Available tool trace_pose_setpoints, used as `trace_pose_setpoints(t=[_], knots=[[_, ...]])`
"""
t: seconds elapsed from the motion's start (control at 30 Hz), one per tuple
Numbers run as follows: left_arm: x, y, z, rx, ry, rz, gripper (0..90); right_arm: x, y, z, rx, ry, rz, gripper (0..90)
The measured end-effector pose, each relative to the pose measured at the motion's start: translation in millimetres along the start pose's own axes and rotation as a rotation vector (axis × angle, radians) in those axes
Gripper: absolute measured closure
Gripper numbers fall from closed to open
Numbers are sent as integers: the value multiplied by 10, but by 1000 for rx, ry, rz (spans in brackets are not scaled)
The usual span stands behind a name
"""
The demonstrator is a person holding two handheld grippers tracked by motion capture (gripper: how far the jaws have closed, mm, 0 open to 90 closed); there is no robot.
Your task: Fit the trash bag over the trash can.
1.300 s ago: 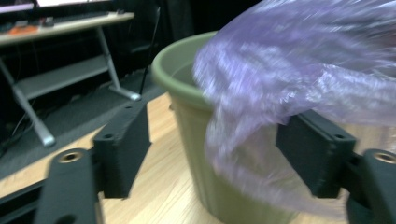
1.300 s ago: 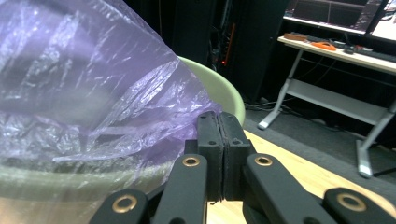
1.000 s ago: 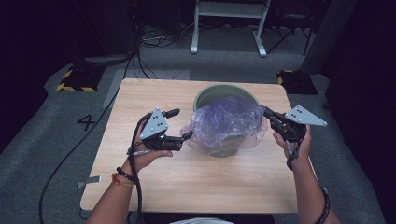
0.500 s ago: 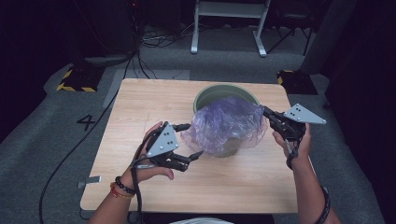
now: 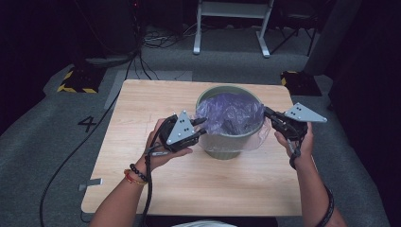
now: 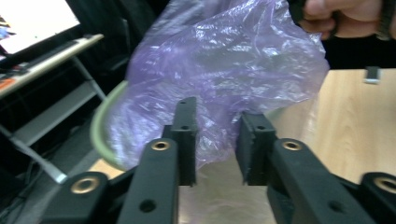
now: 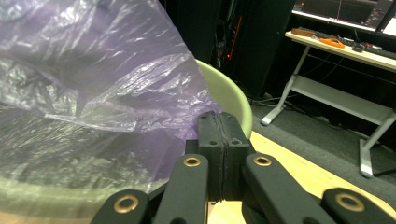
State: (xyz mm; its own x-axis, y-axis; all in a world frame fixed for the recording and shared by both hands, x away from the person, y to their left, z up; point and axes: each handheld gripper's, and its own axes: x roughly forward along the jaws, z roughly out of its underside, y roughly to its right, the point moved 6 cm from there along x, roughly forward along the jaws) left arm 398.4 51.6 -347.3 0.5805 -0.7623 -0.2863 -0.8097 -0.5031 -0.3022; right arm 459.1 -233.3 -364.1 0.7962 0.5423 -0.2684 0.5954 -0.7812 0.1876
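A pale green bin (image 5: 228, 149) stands on the wooden table (image 5: 151, 101), lined with a crumpled purple plastic bag (image 5: 234, 113). My left gripper (image 5: 203, 126) is at the bin's left side. Its jaws have just been closing. In the left gripper view (image 6: 217, 140) they still stand a little apart, with the bag's (image 6: 219, 70) lower edge hanging between them. My right gripper (image 5: 265, 111) is at the bin's right rim. In the right gripper view (image 7: 218, 122) it is shut on the bag's (image 7: 93, 93) edge beside the green rim (image 7: 226, 95).
The table's front half (image 5: 213, 184) lies between my forearms. Dark floor with cables (image 5: 71, 156) surrounds the table, and a white desk frame (image 5: 231, 23) stands behind it. The right hand (image 6: 345, 18) appears beyond the bag in the left gripper view.
My left gripper has swung right and up to the bag at the bin's left side, and its wide-spread jaws have narrowed. The right gripper has kept still on the bag.
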Motion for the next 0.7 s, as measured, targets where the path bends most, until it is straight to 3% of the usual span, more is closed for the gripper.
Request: trace_pose_setpoints(t=[0.17, 0.3, 0.47, 0.6, 0.7], knots=[[-46, -125, -37, 6, 14, -25, 865, 28, 57, 8, 4, -13, 9, 895], [-35, -247, -90, -1, 18, -44, 889, 50, 97, -23, 6, -17, 13, 893], [65, -437, -63, -75, -1, -43, 888, 49, 193, -100, 28, -17, 10, 884], [166, -560, 46, -109, -38, -64, 871, 117, 279, -65, 35, -62, 28, 877], [263, -651, 141, -161, -67, -71, 834, 152, 308, -39, 47, -74, 30, 868]])
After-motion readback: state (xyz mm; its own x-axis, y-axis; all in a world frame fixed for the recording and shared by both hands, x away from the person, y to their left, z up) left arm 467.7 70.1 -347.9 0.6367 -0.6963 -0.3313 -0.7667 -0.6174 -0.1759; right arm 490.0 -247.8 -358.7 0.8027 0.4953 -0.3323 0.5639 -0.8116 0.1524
